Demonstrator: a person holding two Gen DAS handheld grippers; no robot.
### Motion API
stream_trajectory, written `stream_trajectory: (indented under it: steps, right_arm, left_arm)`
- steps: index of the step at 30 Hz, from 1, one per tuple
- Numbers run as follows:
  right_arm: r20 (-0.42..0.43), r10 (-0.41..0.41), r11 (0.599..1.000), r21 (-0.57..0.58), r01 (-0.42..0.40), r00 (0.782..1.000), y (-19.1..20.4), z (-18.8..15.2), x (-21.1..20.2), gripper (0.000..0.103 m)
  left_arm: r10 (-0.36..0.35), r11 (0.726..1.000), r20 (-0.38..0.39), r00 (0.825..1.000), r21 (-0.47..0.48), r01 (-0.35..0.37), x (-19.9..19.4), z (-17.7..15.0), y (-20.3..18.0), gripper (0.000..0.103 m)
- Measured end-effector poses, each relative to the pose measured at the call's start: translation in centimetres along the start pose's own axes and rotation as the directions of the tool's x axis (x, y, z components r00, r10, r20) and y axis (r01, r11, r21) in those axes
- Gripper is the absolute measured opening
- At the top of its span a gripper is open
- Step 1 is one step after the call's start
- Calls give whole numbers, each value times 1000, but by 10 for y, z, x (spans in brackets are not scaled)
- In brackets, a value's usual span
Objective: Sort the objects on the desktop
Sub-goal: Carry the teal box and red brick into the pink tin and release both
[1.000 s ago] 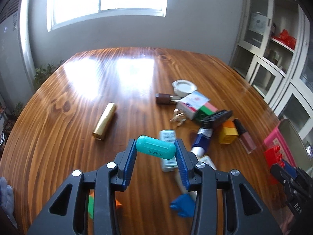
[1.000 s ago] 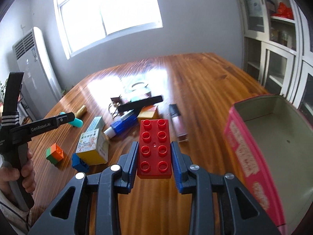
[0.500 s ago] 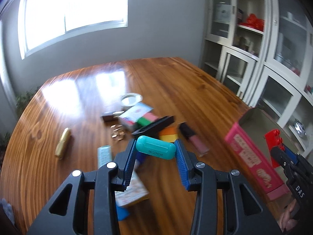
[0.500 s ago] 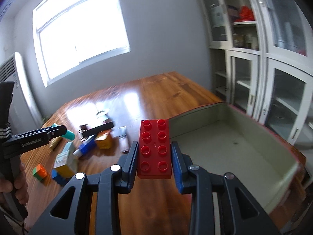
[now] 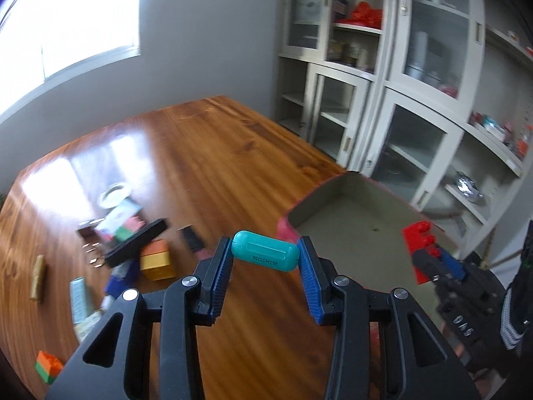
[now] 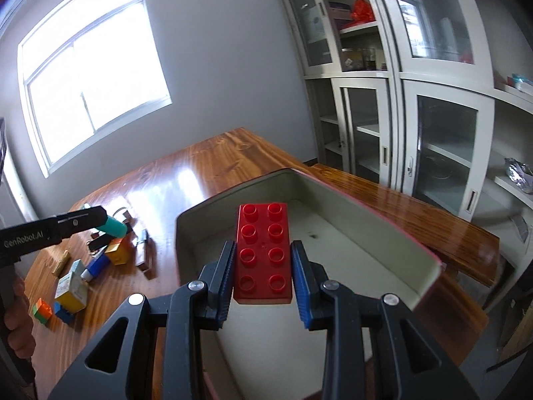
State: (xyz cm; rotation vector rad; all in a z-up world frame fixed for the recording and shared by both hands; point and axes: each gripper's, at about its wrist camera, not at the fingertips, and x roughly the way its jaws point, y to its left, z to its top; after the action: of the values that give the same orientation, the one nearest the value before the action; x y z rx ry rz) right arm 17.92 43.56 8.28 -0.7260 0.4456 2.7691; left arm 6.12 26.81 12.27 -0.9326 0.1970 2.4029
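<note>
The left gripper (image 5: pixel 265 255) clamps a teal capsule (image 5: pixel 265 255) at frame centre; the right gripper (image 6: pixel 263 258) grips a red brick (image 6: pixel 263 250) over the pink tin (image 6: pixel 383 220).

red brick (image 6: pixel 263 253) now over pink box (image 6: pixel 349 200), capsule (image 5: pixel 265 255) nearer

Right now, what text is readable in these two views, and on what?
"GenRobot.AI" on the left claw's side, right wrist view.
"DAS", upside down, on the right claw's body, left wrist view.
Teal capsule: upside-down digit string, too small to read.
Yellow box label: blurred.
</note>
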Motion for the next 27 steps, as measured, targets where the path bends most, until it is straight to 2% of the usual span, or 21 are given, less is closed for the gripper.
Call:
stream_trajectory:
  steps: [8, 21, 22, 23, 24, 25, 26, 27]
  right_arm:
    - [-7, -21, 1000, 18, 21, 1000, -22, 0, 1, 36]
    - [-20, -28, 998, 57, 29, 999, -41, 0, 4, 37]
    - [-25, -24, 997, 67, 26, 999, -43, 0, 4, 39]
    - [-27, -20, 997, 75, 22, 999, -44, 1, 5, 48]
    - [-24, -22, 996, 81, 23, 999, -45, 0, 4, 62]
    - [-18, -30, 996, 83, 32, 999, -45, 0, 3, 70]
    - [-9, -39, 996, 82, 39, 999, -44, 0, 2, 80]
    - [3, -48, 996, 80, 48, 999, -43, 0, -1, 81]
  left_arm:
    - [-60, 996, -18, 998, 59, 61, 19, 11, -48, 43]
    - [-102, 990, -85, 991, 92, 110, 47, 13, -80, 43]
    - [-109, 989, -98, 989, 93, 118, 50, 13, -81, 43]
    - [-116, 988, -106, 988, 92, 126, 51, 12, -82, 43]
    - [-122, 987, -110, 986, 90, 132, 51, 12, -82, 46]
    - [-127, 987, -113, 986, 86, 137, 51, 11, -81, 50]
    - [-130, 987, -109, 985, 80, 139, 50, 11, -80, 62]
    - [-131, 988, -101, 986, 73, 139, 48, 11, -78, 72]
